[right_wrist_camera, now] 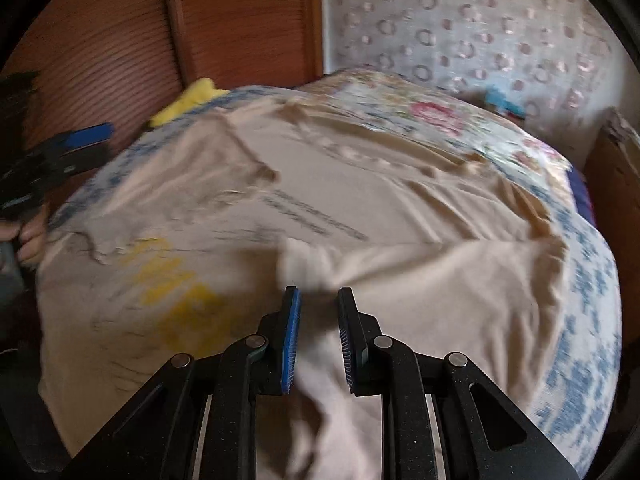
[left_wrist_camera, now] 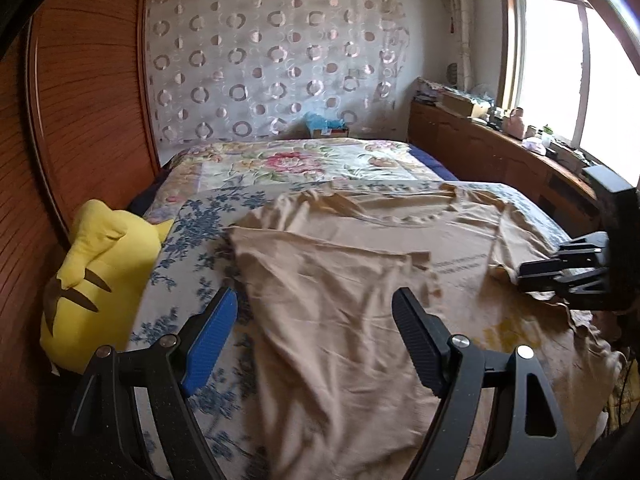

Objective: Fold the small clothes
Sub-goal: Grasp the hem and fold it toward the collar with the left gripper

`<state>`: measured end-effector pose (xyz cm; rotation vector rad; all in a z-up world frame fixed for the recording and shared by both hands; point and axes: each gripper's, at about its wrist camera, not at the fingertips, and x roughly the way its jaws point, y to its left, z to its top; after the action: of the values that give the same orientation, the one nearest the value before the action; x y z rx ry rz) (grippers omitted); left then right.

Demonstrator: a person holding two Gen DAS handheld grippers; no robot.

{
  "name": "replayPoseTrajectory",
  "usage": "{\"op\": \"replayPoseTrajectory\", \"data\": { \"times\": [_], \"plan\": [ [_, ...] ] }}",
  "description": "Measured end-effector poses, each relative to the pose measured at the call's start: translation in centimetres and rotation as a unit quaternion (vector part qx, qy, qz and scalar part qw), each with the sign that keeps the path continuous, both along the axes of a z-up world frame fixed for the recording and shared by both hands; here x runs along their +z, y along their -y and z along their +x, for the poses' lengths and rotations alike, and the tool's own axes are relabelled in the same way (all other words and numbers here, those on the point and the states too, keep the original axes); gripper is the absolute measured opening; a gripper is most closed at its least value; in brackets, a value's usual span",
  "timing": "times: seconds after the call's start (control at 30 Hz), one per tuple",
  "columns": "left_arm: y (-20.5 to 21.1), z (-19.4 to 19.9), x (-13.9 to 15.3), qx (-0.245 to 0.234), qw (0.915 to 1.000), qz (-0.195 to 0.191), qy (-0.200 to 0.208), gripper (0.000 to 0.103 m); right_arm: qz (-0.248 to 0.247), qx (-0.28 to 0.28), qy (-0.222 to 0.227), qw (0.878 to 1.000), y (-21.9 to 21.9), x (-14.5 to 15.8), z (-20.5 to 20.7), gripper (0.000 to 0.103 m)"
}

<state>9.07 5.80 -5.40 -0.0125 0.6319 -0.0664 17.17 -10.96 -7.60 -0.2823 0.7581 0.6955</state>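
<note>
Left gripper [left_wrist_camera: 316, 308] nearest the lens, jaws wide apart, nothing between them, poised over the near left part of the beige T-shirt [left_wrist_camera: 360, 280]. Right gripper [right_wrist_camera: 319, 300] jaws standing a little apart over a raised fold of the same T-shirt; pads not seen pressing on cloth, image blurred there. T-shirt spread flat across the bed [left_wrist_camera: 192, 248], both side edges turned inward over its middle, printed lines and a yellow patch showing on the front.

Around the T-shirt: yellow plush toy [left_wrist_camera: 104, 276] just beside its left edge, against the wooden wardrobe [left_wrist_camera: 88, 100]. Floral blanket [left_wrist_camera: 288, 160] beyond its far edge. Circle-patterned curtain [left_wrist_camera: 272, 60] behind that, a cardboard box [left_wrist_camera: 328, 130] at its foot. Cluttered wooden sideboard [left_wrist_camera: 480, 140] to the right, under the window [left_wrist_camera: 560, 72].

Print on the T-shirt unreadable. Fingers of a hand [right_wrist_camera: 30, 240] partly cut off at the frame edge.
</note>
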Motion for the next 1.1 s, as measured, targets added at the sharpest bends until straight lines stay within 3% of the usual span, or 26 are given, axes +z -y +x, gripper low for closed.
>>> {"op": "replayPoseTrajectory", "data": {
  "times": [0.1,0.23,0.33,0.77,0.93,1.1],
  "plan": [
    [-0.7,0.9,-0.4,0.001,0.9999,0.000,-0.011,0.081,0.011,-0.010,0.003,1.000,0.9,0.2,0.4,0.020],
    [-1.6,2.3,-1.1,0.006,0.9996,0.001,-0.028,0.081,0.011,-0.044,0.013,0.999,3.5,0.6,0.6,0.039],
    [-2.0,3.2,-1.4,0.010,0.9992,0.008,-0.037,0.081,0.008,-0.076,0.019,0.997,5.4,0.6,1.3,0.046],
    [-4.0,7.6,-2.8,0.018,0.9961,0.022,-0.084,0.081,-0.006,-0.177,0.007,0.984,10.4,-0.4,4.6,0.046],
    [-4.9,9.5,-3.1,0.015,0.9950,0.015,-0.097,0.066,0.008,-0.202,-0.008,0.979,11.0,-0.6,6.1,0.051],
    [-5.4,11.2,-3.5,0.017,0.9934,0.010,-0.113,0.060,0.025,-0.216,-0.020,0.976,11.3,-0.7,7.6,0.051]
  ]
}}
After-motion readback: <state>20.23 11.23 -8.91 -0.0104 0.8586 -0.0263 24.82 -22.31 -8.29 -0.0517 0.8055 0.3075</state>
